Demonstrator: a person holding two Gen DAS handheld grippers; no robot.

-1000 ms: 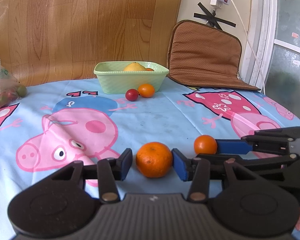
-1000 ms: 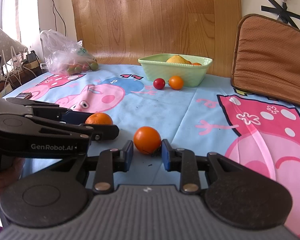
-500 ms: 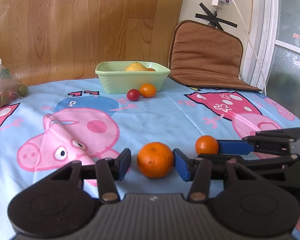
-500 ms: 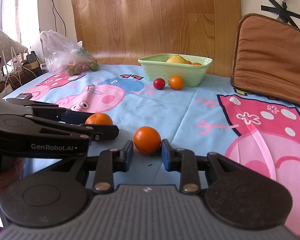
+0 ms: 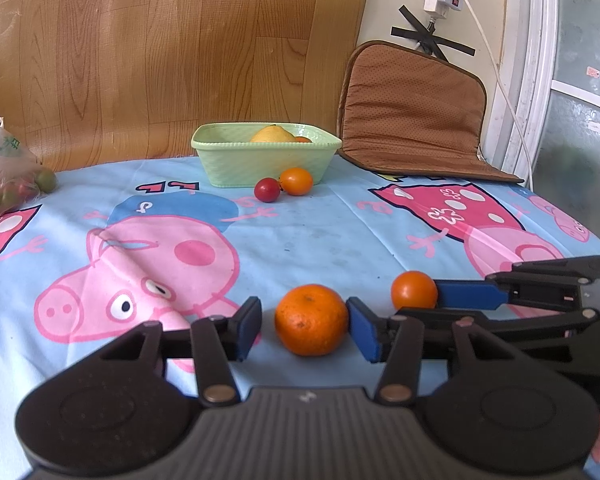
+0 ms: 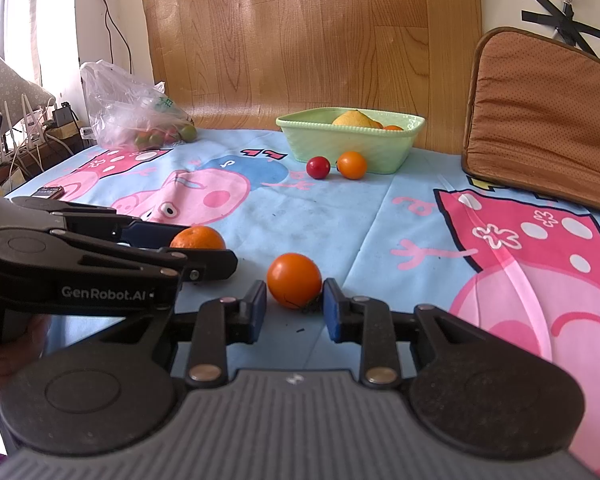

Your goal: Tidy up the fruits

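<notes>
Closing both at once needs centring first: your left claw stands open around the mandarin on the bench, right pad seemingly touching; your right claw brackets the smaller orange fruit, unclamped. Squeeze evenly, lift toward the green basket.

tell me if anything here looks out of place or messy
Four fruits sit loose on the tablecloth instead of in the green basket: a red tomato and small orange fruit beside it, plus a mandarin and orange tomato between open grippers. Nothing looks spilled or damaged.
</notes>
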